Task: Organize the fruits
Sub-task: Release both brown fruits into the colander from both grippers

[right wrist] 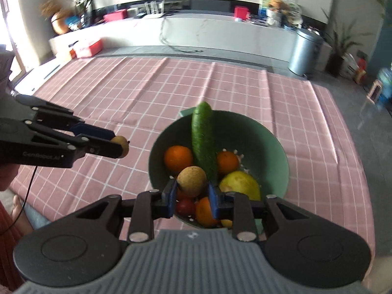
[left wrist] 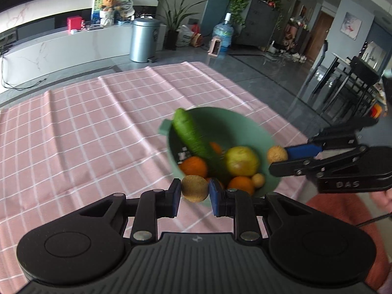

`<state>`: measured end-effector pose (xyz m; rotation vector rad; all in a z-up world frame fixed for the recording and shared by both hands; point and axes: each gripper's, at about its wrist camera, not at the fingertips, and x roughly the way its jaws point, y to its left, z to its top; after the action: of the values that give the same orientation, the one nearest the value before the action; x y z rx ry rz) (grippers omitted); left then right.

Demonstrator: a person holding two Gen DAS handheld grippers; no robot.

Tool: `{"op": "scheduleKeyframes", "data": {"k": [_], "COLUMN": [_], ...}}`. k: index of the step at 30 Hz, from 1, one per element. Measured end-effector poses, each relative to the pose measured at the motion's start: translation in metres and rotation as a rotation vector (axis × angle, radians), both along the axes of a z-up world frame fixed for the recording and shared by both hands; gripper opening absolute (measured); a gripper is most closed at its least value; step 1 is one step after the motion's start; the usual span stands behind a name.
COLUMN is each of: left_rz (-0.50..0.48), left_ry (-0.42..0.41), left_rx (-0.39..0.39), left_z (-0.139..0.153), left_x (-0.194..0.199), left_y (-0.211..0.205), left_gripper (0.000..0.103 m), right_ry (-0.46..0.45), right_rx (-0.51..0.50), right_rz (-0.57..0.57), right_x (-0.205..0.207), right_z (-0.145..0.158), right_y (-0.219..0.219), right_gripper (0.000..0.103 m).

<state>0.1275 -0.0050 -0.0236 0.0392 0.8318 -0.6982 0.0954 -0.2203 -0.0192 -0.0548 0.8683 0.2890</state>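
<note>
From the left wrist, the left gripper (left wrist: 194, 193) is nearly closed on a small round tan fruit (left wrist: 194, 188), pinched between its blue pads just short of the near rim of a green bowl (left wrist: 245, 125). The bowl sits on a pink checked cloth (left wrist: 98, 127) covering the desk, close to the cloth's right edge, where the grey floor begins; to the left the cloth lies bare and wide. Inside the bowl a cucumber (left wrist: 189, 132) leans against the far-left rim, with oranges (left wrist: 193, 166) and a yellow-green apple (left wrist: 241, 160) beside it. At right, the right gripper (left wrist: 279, 158) is clamped on a second tan fruit (left wrist: 276, 154) at the bowl's right rim. From the right wrist, the right gripper (right wrist: 191, 193) is closed to a narrow gap around that tan fruit (right wrist: 191, 180), held above the bowl (right wrist: 269, 137) and its oranges (right wrist: 178, 158), cucumber (right wrist: 202, 137) and apple (right wrist: 241, 185). The left gripper (right wrist: 121, 147) enters from the left, gripping its fruit (right wrist: 122, 145) over open cloth (right wrist: 245, 85), clear of the bowl's left rim. Bare cloth stretches ahead to the far edge.
</note>
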Motion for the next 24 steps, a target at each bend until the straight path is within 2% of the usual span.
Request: {"op": "scheduleKeyframes", "data": {"k": [5, 9, 15, 18, 24], "left_rz": [-0.032, -0.01, 0.008, 0.01, -0.022], "left_ry": [0.039, 0.102, 0.123, 0.131, 0.116], "left_rx": [-0.002, -0.021, 0.007, 0.019, 0.119], "left_z": [-0.005, -0.016, -0.017, -0.016, -0.021], "left_x": [0.009, 0.026, 0.053, 0.068, 0.088], "left_y": [-0.038, -0.065, -0.1, -0.114, -0.147], "left_gripper": [0.027, 0.027, 0.026, 0.023, 0.023], "right_ry": [-0.011, -0.035, -0.066, -0.07, -0.067], "right_rx": [0.122, 0.173, 0.152, 0.154, 0.173], "right_rz": [-0.192, -0.27, -0.277, -0.279, -0.284], "right_x": [-0.009, -0.008, 0.007, 0.019, 0.034], "right_z": [-0.017, -0.026, -0.032, -0.035, -0.045], "right_y": [-0.03, -0.042, -0.054, -0.063, -0.075], "right_gripper": [0.023, 0.023, 0.023, 0.023, 0.023]}}
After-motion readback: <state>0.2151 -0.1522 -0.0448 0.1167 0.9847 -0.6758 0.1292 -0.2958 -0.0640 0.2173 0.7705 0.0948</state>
